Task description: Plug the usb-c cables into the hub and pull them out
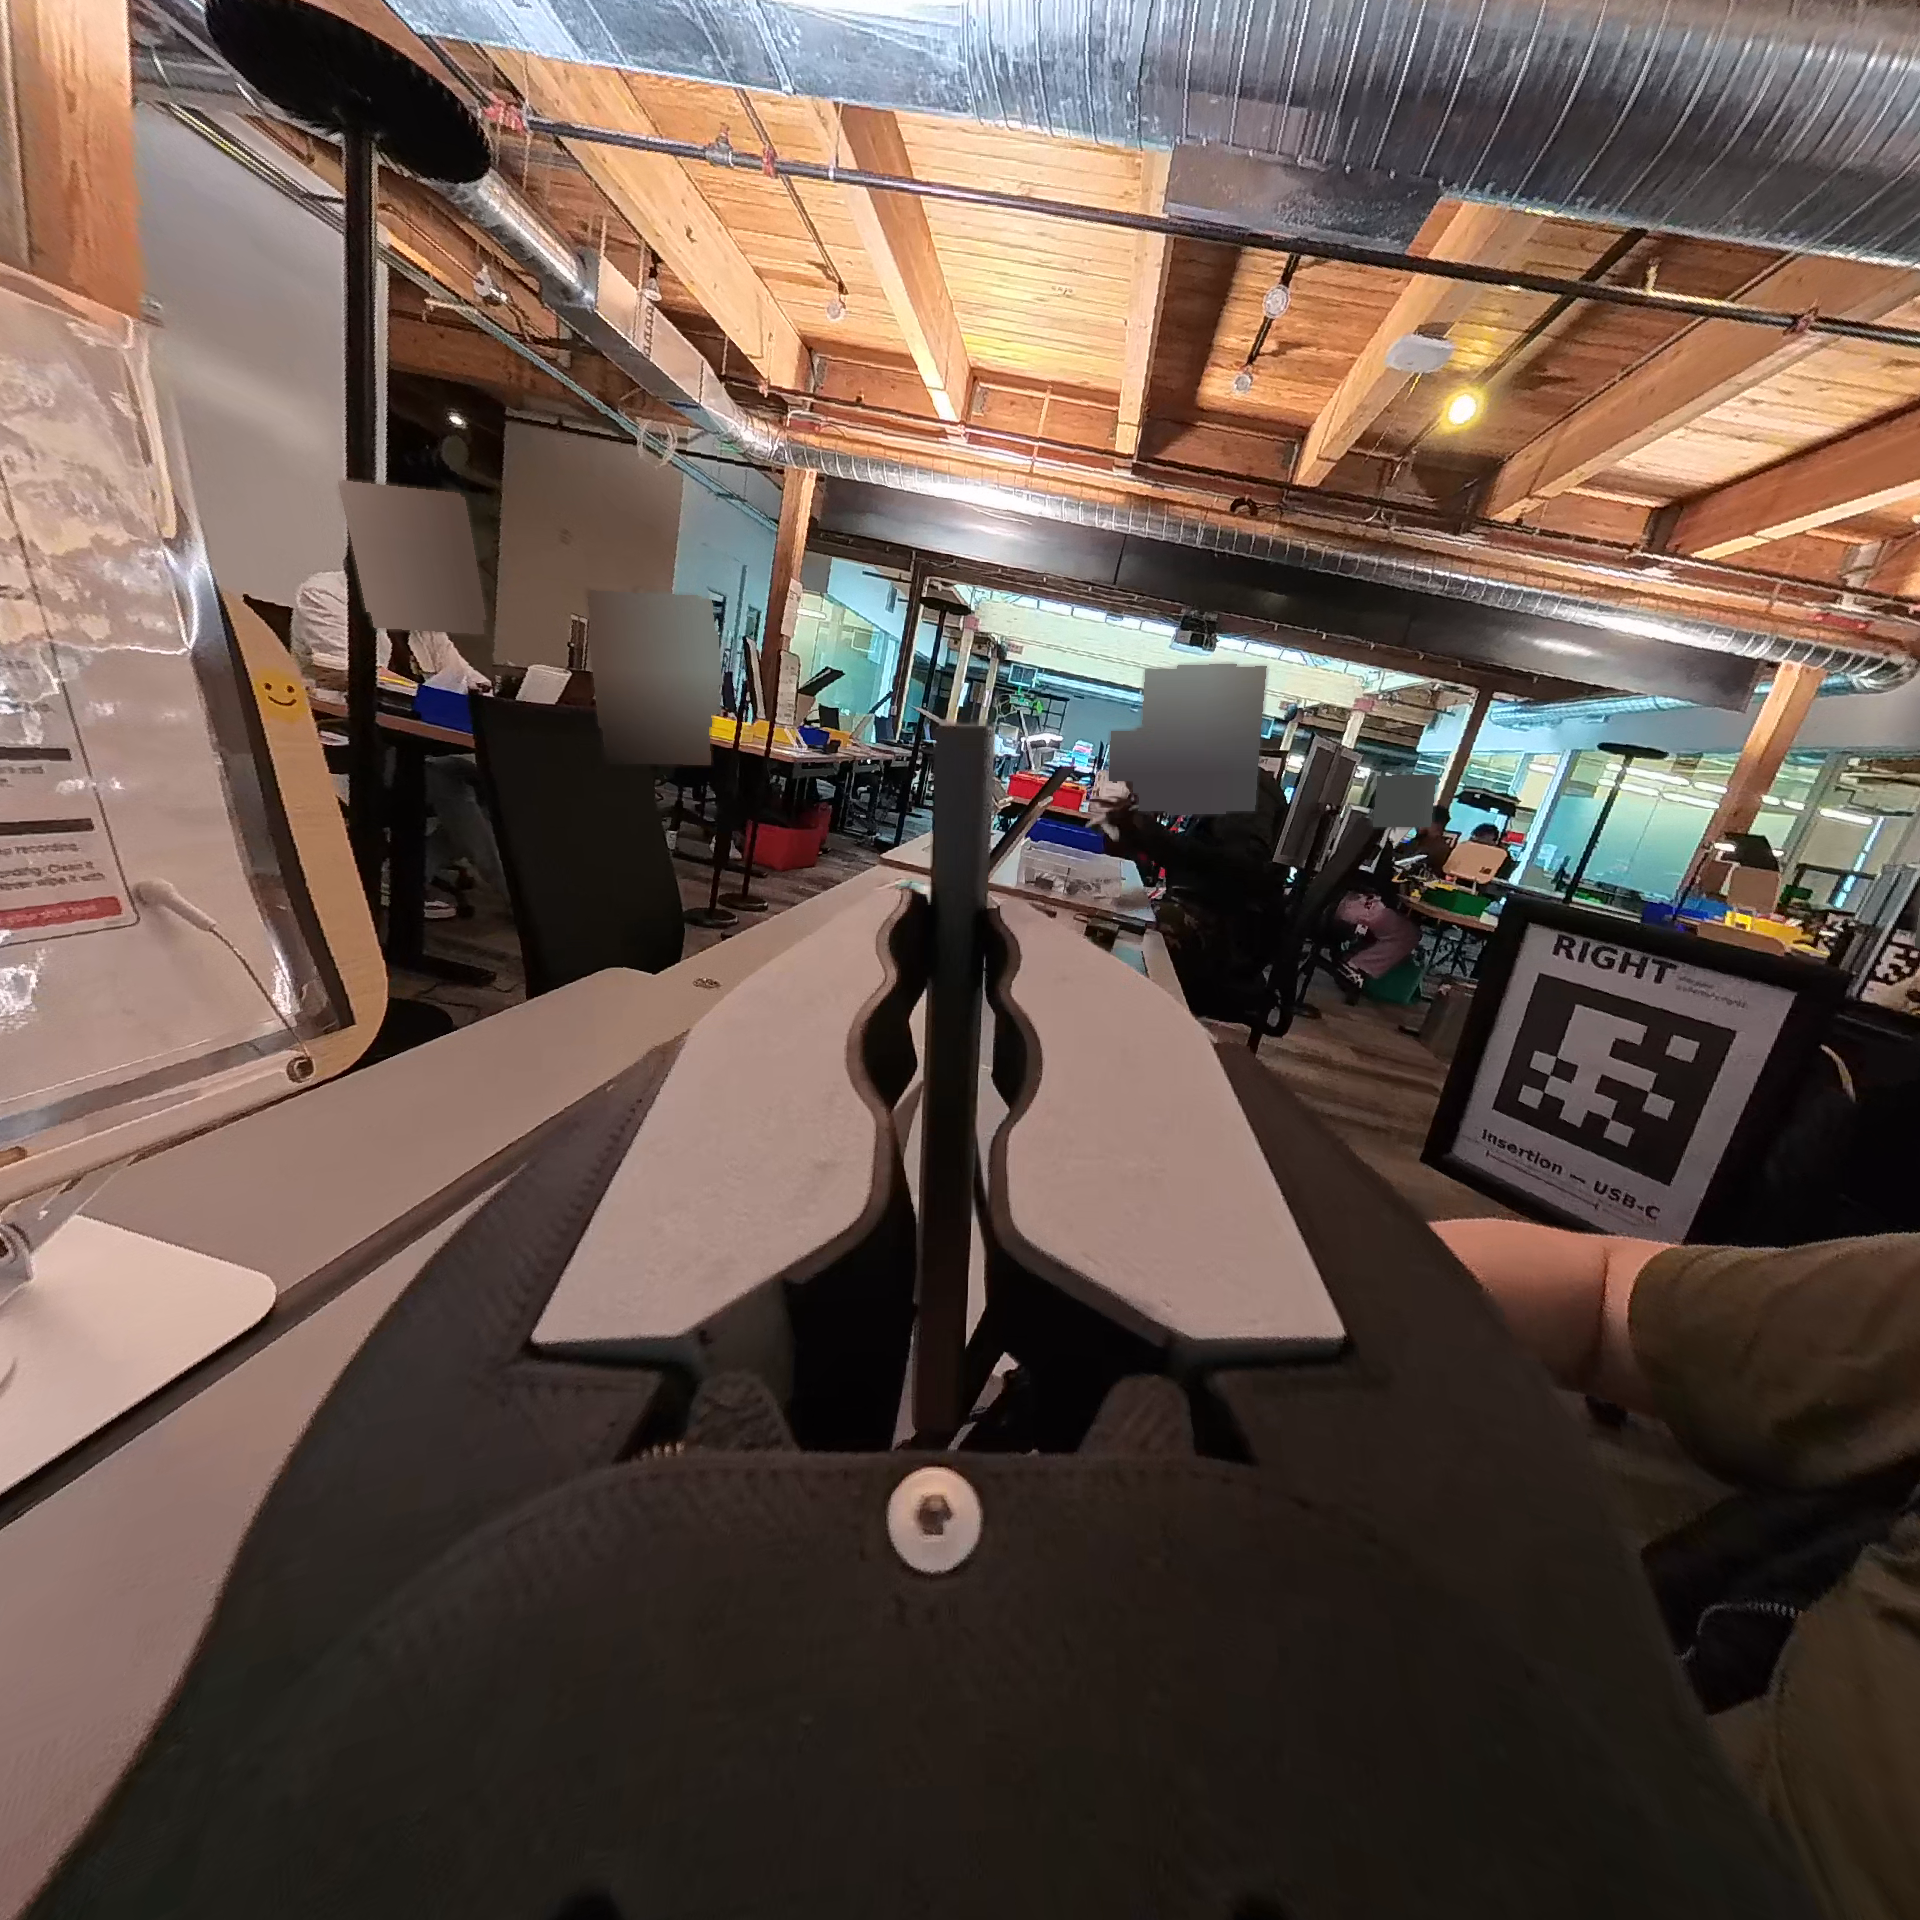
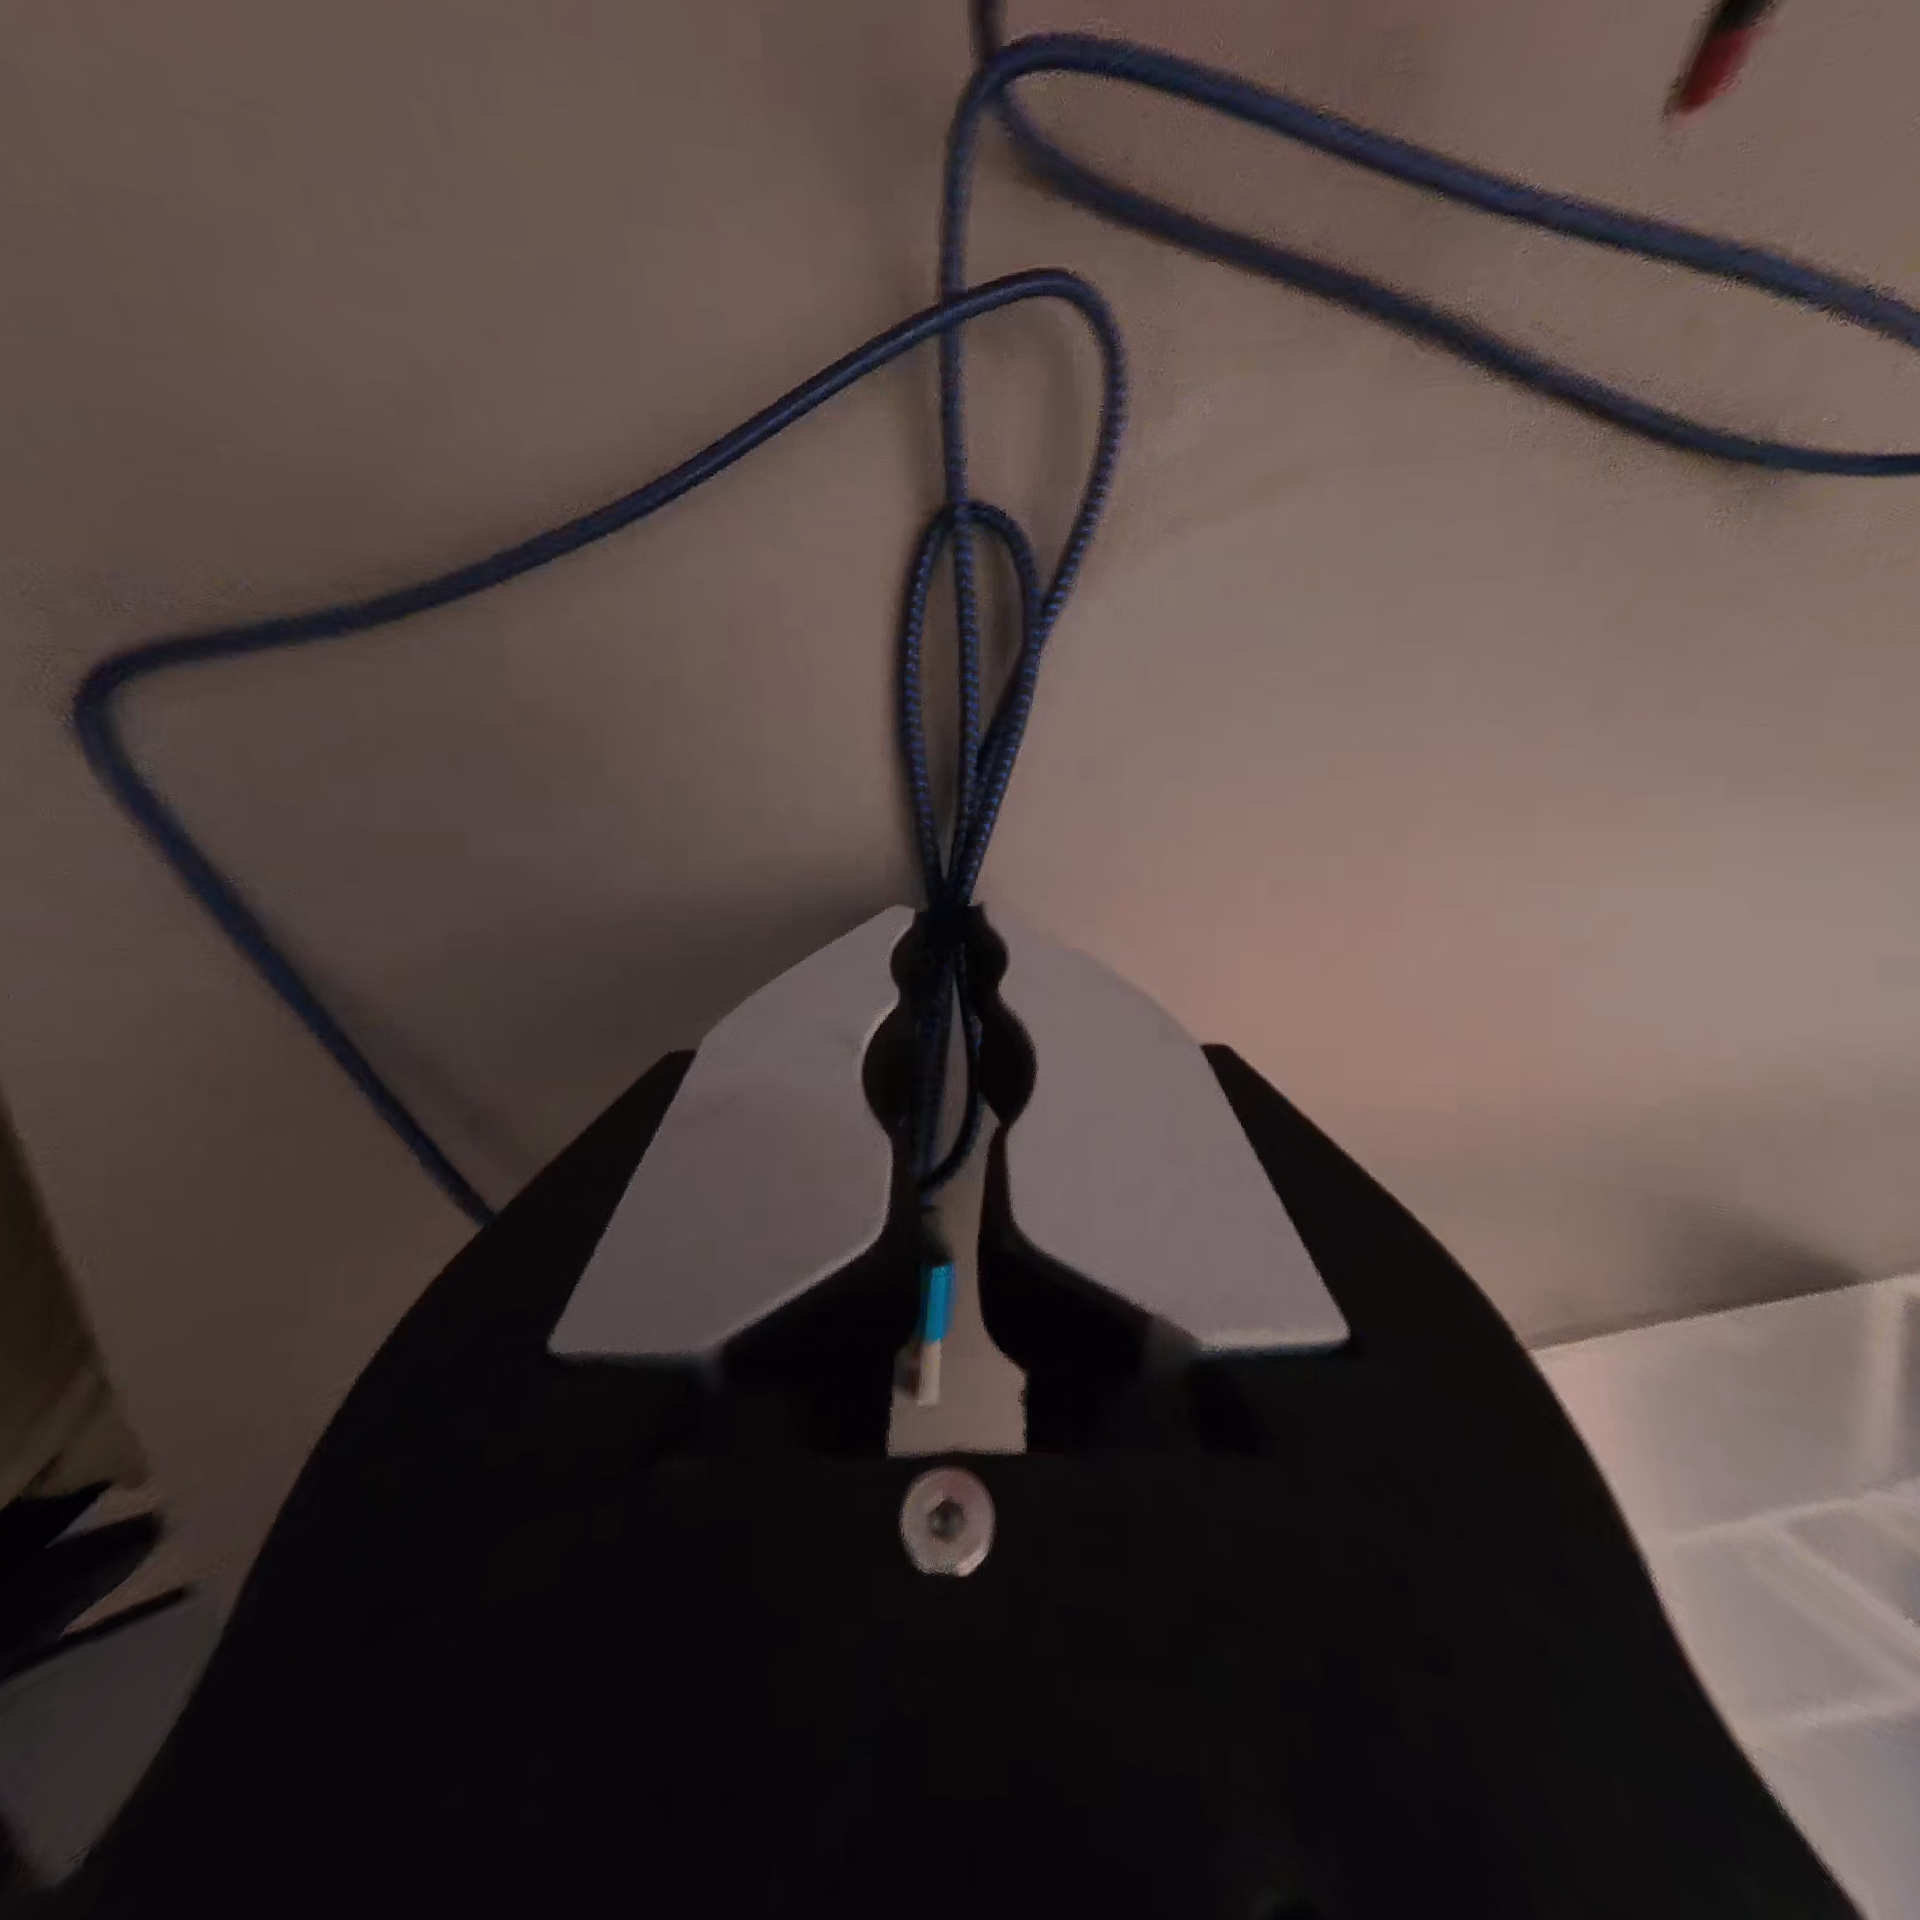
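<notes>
Right wrist view looks down on a blue braided usb-c cable (image 2: pixel 971 748) gathered into a narrow bundle of several strands that runs straight along the line of the fingers, its long axis pointing away from the camera. The right gripper (image 2: pixel 948 920) has its fingers closed on this bundle, pinching it at the very tips, so the folded strands pass through the wavy gap between the two pale finger plates. The cable's plug (image 2: pixel 932 1340), with a light blue collar and a pale metal end, lies behind the tips between the fingers and points back toward the camera. Beyond the tips the strands fan into loose loops that trail left and right over the beige desk (image 2: pixel 1455 779). A clear plastic bin (image 2: pixel 1787 1558) sits at the lower right, and a red object (image 2: pixel 1709 62) shows blurred at the top right corner. Left wrist view shows the left gripper (image 1: pixel 954 914) raised and aimed out across the room, its fingers closed on a thin dark flat bar, the hub (image 1: pixel 956 831), held edge-on; its long axis follows the fingers and its far end sticks out past the tips. A framed marker sign (image 1: pixel 1621 1070) stands to the right, an acrylic sign holder (image 1: pixel 135 831) to the left on the white desk (image 1: pixel 312 1174).
</notes>
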A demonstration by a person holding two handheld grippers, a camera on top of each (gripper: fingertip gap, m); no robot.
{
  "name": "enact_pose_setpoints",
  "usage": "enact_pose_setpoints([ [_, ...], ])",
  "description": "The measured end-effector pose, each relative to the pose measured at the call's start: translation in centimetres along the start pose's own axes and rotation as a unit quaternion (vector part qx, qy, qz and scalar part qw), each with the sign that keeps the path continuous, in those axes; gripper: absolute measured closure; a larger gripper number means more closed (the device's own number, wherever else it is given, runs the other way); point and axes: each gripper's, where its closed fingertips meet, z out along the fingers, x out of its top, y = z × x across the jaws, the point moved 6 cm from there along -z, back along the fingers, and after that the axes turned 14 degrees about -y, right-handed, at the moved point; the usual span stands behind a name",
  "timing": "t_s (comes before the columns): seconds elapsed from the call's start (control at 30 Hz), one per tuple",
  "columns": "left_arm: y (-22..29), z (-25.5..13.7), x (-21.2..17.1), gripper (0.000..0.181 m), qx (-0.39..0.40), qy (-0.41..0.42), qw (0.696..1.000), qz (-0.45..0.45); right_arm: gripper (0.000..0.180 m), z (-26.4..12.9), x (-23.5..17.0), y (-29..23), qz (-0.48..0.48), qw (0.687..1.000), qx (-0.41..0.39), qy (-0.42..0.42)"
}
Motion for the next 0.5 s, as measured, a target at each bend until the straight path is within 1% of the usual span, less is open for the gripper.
enact_pose_setpoints([
  [0.03,0.1,0.2,-0.1,0.171,-0.002,-0.004,1.000,-0.001,0.175,-0.3,0.5,0.4,-0.005,1.000,-0.025,0.014],
  [0.1,0.1,0.8,-0.4,0.171,-0.006,-0.016,1.000,-0.005,0.176,-1.4,1.8,1.0,-0.016,0.997,-0.057,0.058],
  [0.17,0.1,1.5,-0.8,0.171,-0.007,-0.031,0.999,-0.010,0.176,-2.5,2.9,2.1,0.000,0.990,-0.103,0.093],
  [0.23,0.3,2.3,-1.3,0.171,-0.010,-0.048,0.999,-0.011,0.176,-2.9,3.6,2.9,0.027,0.987,-0.108,0.115],
  [0.33,0.6,3.6,-2.3,0.171,-0.008,-0.090,0.996,-0.004,0.175,-2.2,3.8,4.1,0.072,0.981,-0.113,0.140],
  [0.37,0.6,4.1,-2.8,0.171,-0.001,-0.108,0.994,-0.001,0.171,-2.0,3.7,4.4,0.087,0.977,-0.120,0.150],
  [0.4,0.5,4.6,-3.3,0.171,0.007,-0.128,0.992,0.000,0.162,-1.9,3.4,4.6,0.099,0.976,-0.118,0.153],
  [0.43,0.4,5.1,-3.8,0.171,0.012,-0.146,0.989,0.002,0.159,-1.9,3.1,4.6,0.109,0.975,-0.111,0.156],
  [0.5,0.3,6.1,-4.8,0.171,0.012,-0.162,0.987,-0.001,0.147,-2.7,2.7,4.5,0.122,0.969,-0.109,0.185],
])
